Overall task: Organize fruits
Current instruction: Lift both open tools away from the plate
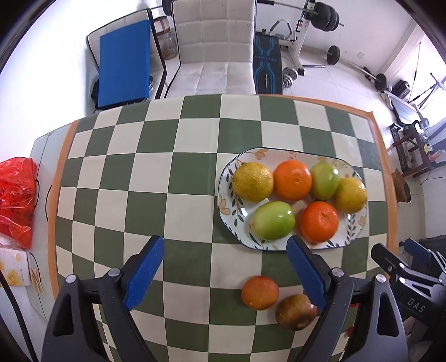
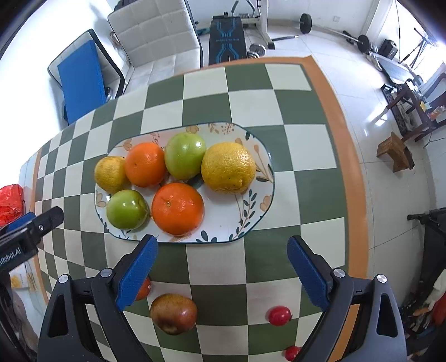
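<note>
An oval floral plate [image 1: 232, 210] [image 2: 251, 217] on the checked tablecloth carries two yellow citrus fruits [image 1: 253, 181], two oranges [image 2: 177, 208] and two green apples [image 2: 126, 208]. On the cloth nearer me lie a small orange [image 1: 259, 292], a brownish-red fruit [image 1: 295, 312] [image 2: 173, 313] and two small red fruits [image 2: 279, 315]. My left gripper [image 1: 224, 253] hangs open above the cloth, left of the plate's near rim, with nothing between its blue pads. My right gripper [image 2: 221, 252] is open too, above the plate's near edge, empty.
A red plastic bag [image 1: 16, 200] and a yellow-printed box [image 1: 15, 271] sit at the table's left end. A white padded chair [image 1: 214, 53] and a blue board [image 1: 124, 62] stand beyond the far edge. Gym equipment [image 1: 320, 16] and a small wooden stool [image 2: 394, 151] are on the floor.
</note>
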`<state>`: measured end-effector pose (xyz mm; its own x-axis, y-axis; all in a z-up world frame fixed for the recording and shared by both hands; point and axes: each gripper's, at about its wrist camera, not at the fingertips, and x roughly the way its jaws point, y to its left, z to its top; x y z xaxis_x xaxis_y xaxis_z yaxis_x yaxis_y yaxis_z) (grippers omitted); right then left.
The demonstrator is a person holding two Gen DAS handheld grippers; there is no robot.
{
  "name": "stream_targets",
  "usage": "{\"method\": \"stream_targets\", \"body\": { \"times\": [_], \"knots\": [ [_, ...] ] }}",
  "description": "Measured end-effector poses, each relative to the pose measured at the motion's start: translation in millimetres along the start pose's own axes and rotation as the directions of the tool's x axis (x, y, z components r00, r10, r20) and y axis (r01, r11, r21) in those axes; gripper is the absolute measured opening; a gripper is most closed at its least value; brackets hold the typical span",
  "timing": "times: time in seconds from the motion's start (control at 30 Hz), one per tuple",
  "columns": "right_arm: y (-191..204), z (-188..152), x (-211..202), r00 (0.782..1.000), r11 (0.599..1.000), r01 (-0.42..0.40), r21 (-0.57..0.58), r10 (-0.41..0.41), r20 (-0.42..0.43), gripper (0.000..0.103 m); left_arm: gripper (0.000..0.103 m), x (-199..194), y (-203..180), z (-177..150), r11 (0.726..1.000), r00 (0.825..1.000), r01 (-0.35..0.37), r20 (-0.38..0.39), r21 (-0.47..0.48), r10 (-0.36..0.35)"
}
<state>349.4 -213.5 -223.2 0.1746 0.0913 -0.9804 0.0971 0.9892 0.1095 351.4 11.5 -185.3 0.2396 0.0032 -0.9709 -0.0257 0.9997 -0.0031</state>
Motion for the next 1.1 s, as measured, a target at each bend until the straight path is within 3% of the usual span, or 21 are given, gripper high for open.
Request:
{"method": "stream_targets", "body": {
  "times": [0.57, 1.1],
  "knots": [
    [12, -53, -113, 0.980, 0.997, 0.026, -0.067, -0.012, 0.197, 0.096, 0.090, -103, -8, -53, 0.999, 0.980, 0.016, 0.197, 0.036, -0.022],
    [21, -92, -172, 0.959, 0.998, 0.010, -0.059, 0.008, 0.284, 0.096, 0.090, -130, -8, -74, 0.999, 0.965, 0.024, 0.261, 0.037, -0.033]
  ]
}}
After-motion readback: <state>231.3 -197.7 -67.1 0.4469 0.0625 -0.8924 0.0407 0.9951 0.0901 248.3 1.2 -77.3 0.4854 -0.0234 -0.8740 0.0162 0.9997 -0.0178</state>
